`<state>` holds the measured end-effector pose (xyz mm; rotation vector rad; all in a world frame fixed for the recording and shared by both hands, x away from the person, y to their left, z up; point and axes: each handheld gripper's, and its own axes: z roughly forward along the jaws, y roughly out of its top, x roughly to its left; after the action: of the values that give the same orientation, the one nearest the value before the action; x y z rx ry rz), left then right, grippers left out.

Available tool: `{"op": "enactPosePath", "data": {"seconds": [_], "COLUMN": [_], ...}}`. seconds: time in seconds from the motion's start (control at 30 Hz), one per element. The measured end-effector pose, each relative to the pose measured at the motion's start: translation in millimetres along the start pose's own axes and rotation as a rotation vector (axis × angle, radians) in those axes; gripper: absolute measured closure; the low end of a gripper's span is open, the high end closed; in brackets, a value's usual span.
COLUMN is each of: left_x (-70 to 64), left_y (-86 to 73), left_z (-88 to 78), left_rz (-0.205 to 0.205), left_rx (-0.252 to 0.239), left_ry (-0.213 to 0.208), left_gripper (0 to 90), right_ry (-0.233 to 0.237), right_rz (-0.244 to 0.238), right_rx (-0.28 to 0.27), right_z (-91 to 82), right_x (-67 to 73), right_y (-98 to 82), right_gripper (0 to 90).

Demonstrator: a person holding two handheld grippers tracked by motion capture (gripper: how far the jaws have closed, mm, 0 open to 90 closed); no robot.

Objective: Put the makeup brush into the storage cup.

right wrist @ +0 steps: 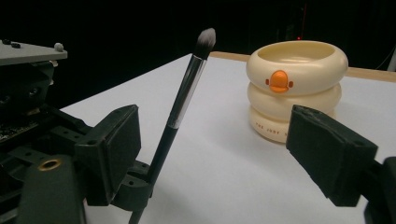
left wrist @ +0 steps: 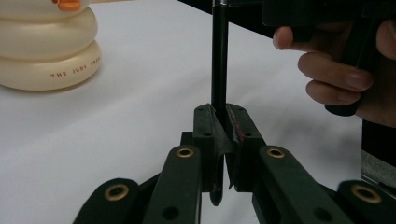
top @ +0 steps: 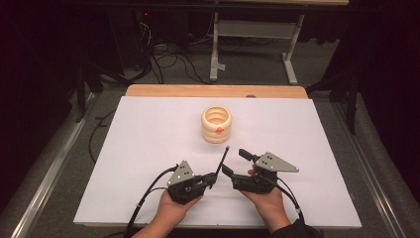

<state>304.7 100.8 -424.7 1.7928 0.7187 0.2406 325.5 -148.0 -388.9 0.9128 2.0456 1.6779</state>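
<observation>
A slim black makeup brush (top: 221,161) with a silver ferrule and a pale tip stands tilted, and my left gripper (top: 212,179) is shut on the lower handle. In the left gripper view the jaws (left wrist: 223,135) clamp the black handle (left wrist: 218,56). My right gripper (top: 236,162) stands open just right of the brush, holding nothing. The right gripper view has the brush (right wrist: 187,88) between its wide-apart pads (right wrist: 112,149), nearer the left one. A cream ringed cup (top: 216,124) with an orange duck beak sits farther back, empty at its mouth (right wrist: 296,53).
A white mat (top: 148,148) covers the table, with a wooden edge (top: 213,90) at the back. The cup (left wrist: 46,46) lies up and left of the left gripper. The person's right hand (left wrist: 336,70) is close on the right. Cables and a table frame (top: 252,44) lie on the floor beyond.
</observation>
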Motion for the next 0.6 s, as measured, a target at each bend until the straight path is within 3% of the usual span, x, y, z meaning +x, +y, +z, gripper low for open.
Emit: {"op": "enactPosePath", "data": {"seconds": [0.6], "left_x": [-3.5], "left_y": [-0.9], "left_z": [2.7], "left_rz": [0.001], "left_rx": [0.005], "left_ry": [-0.018], "left_gripper": [83.4], "right_ry": [0.015], "right_rz": [0.016], "right_rx": [-0.011], "right_z": [1.1], "right_x": [3.6], "right_y": [-0.8], "right_gripper": [32.0]}}
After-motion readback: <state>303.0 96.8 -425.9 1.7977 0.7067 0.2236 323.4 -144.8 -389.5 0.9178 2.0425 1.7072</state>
